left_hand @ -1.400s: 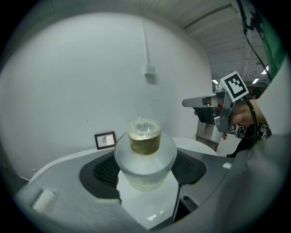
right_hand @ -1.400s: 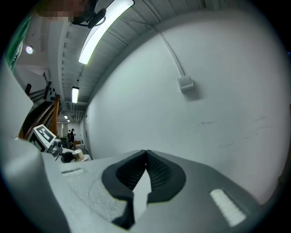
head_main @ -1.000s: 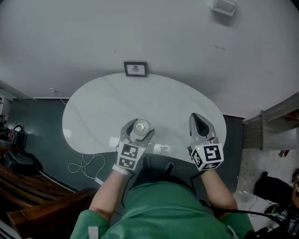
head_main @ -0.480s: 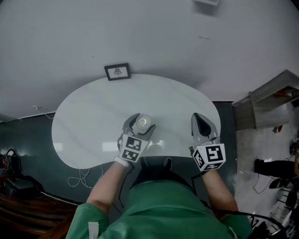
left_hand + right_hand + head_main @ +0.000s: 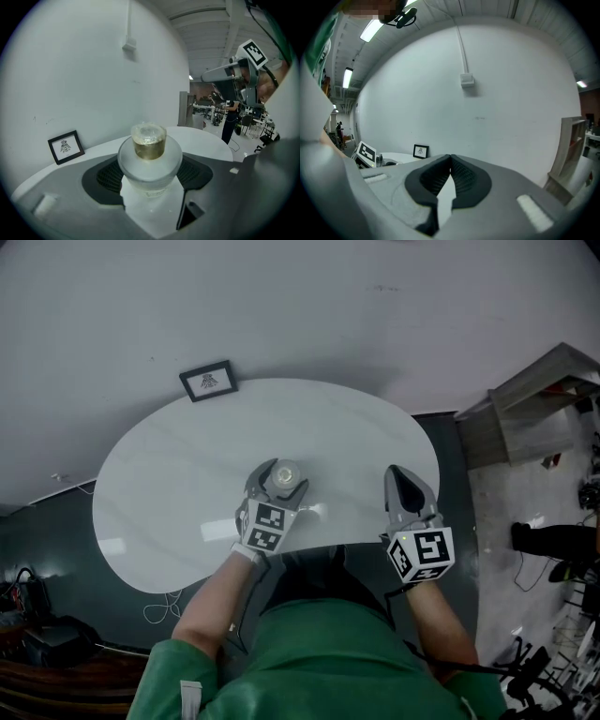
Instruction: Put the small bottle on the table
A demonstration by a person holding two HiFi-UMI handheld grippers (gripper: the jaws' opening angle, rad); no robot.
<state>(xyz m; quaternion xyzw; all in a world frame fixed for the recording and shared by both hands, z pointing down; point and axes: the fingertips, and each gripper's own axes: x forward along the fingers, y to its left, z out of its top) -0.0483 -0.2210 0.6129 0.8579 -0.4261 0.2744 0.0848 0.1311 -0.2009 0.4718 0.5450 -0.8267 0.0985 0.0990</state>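
Observation:
The small bottle (image 5: pixel 285 477) has a frosted white body and a gold cap (image 5: pixel 149 139). It stands upright between the jaws of my left gripper (image 5: pixel 281 474), which is shut on its body (image 5: pixel 149 165). They are over the near middle of the white oval table (image 5: pixel 178 474); I cannot tell whether the bottle's base touches the top. My right gripper (image 5: pixel 398 472) hovers over the table's near right edge. Its jaws meet with nothing between them (image 5: pixel 450 161).
A small framed picture (image 5: pixel 208 381) leans against the wall at the table's far edge. A wooden shelf unit (image 5: pixel 534 399) stands to the right. Cables and gear (image 5: pixel 28 615) lie on the dark floor at the left. A wall box (image 5: pixel 467 79) is mounted high.
My left gripper has carried the bottle a little forward, further in over the table. The head view has swung, so the table sits lower left. The right gripper has hardly moved.

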